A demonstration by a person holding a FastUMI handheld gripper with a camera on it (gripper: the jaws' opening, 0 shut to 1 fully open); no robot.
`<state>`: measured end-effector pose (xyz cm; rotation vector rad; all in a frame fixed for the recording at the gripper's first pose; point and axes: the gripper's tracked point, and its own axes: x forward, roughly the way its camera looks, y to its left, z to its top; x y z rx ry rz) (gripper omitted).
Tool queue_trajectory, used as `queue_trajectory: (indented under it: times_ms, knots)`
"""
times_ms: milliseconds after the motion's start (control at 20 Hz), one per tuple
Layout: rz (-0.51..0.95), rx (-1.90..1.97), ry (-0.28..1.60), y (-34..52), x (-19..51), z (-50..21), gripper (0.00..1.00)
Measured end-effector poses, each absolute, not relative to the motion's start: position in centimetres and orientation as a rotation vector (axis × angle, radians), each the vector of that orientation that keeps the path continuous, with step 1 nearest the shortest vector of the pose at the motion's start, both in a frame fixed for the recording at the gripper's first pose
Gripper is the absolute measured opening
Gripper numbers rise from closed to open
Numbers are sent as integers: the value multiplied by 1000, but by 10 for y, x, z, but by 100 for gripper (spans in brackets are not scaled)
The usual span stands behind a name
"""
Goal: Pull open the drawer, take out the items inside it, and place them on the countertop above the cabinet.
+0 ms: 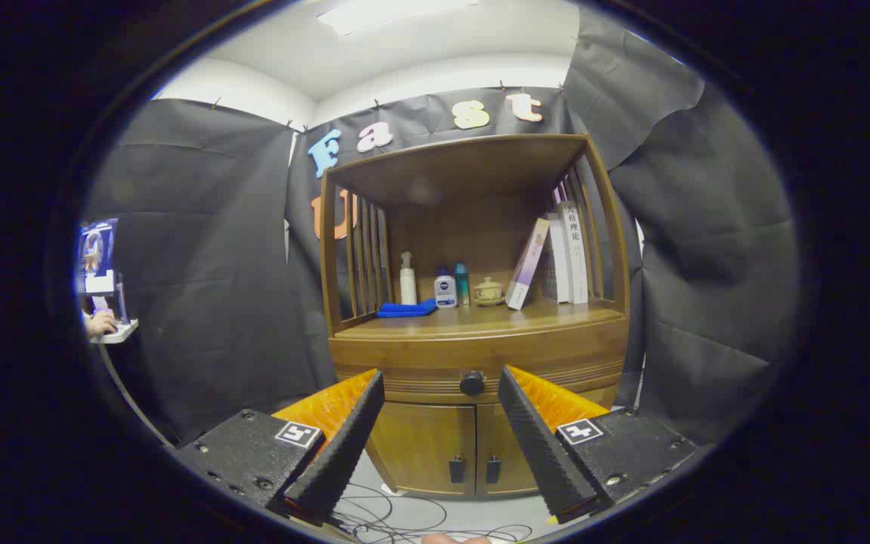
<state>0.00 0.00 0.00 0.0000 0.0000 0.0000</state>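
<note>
gripper view: our gripper (pixel 441 381) is spread wide, empty, framing the round dark drawer knob (pixel 471 383) on the wooden cabinet (pixel 548 351); seemingly far off, we risk misaligned closing.

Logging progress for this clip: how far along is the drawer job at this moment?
Nothing looks done yet: the drawer is shut flush in the cabinet, and the countertop holds bottles, a blue cloth and books. In hand: the tongs are open, empty, lined up on either side of the drawer knob, which sits beyond the tips. Left: grip the knob, pull the drawer open, lift out its contents, and place them on the countertop.
</note>
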Motion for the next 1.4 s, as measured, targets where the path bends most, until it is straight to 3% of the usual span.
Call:
queue_trajectory:
  times_ms: [650,1400]
  knots:
    - [-2,-23,33,9,29,-10,99]
    - [-110,-86,194,-36,176,-72,98]
